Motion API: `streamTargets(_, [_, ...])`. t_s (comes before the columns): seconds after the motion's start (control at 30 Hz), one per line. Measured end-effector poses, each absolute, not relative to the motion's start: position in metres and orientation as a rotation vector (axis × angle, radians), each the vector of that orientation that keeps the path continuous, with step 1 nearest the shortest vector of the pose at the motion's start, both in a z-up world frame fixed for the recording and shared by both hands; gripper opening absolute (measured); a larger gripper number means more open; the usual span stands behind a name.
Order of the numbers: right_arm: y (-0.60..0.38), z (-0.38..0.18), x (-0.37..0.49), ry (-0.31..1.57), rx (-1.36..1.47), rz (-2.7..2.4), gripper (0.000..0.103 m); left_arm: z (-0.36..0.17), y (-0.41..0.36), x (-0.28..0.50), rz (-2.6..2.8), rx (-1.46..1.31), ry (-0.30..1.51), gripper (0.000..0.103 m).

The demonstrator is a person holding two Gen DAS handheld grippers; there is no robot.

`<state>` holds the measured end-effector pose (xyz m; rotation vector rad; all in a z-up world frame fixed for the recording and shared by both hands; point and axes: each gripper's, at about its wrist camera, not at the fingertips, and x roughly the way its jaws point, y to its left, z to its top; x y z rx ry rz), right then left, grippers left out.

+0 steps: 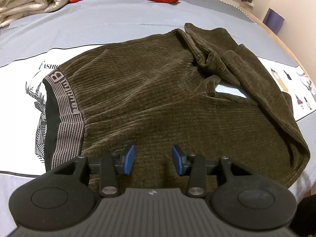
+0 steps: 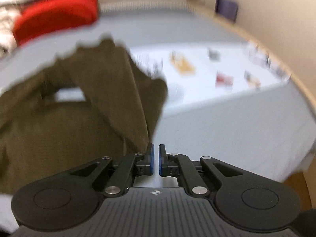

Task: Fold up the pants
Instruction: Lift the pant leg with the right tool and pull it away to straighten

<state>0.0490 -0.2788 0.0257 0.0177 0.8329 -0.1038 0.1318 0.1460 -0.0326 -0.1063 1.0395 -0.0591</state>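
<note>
Left wrist view: pants (image 1: 158, 98), olive corduroy, lie on the bed (image 1: 118, 25) mid-frame, waistband (image 1: 65, 114) at left, legs bunched upper right. Left hand-held gripper (image 1: 153, 161) spread, nothing between pads, hovering over lower edge. Fabric looks soft, floppy, light; prob. best pinched at waistband or a hem.

Right wrist view: blurred. Pants (image 2: 79, 108) at left. Right hand-held gripper (image 2: 156, 161) pressed nearly together, no cloth in it.
</note>
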Motion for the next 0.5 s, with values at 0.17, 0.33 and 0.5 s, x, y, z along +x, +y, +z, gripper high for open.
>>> streamTargets(0.17, [-0.244, 0.041, 0.069, 0.694, -0.095, 0.079, 0.020, -0.033, 0.143, 0.135, -0.064, -0.107, 1.041, 0.046])
streamTargets(0.33, [-0.197, 0.017, 0.143, 0.713, -0.239, 0.213, 0.039, -0.034, 0.142, 0.137, -0.067, -0.095, 1.043, 0.047])
streamTargets(0.5, [-0.159, -0.024, 0.207, 0.804, -0.385, 0.269, 0.041, -0.037, 0.153, 0.141, -0.041, -0.105, 1.049, 0.048])
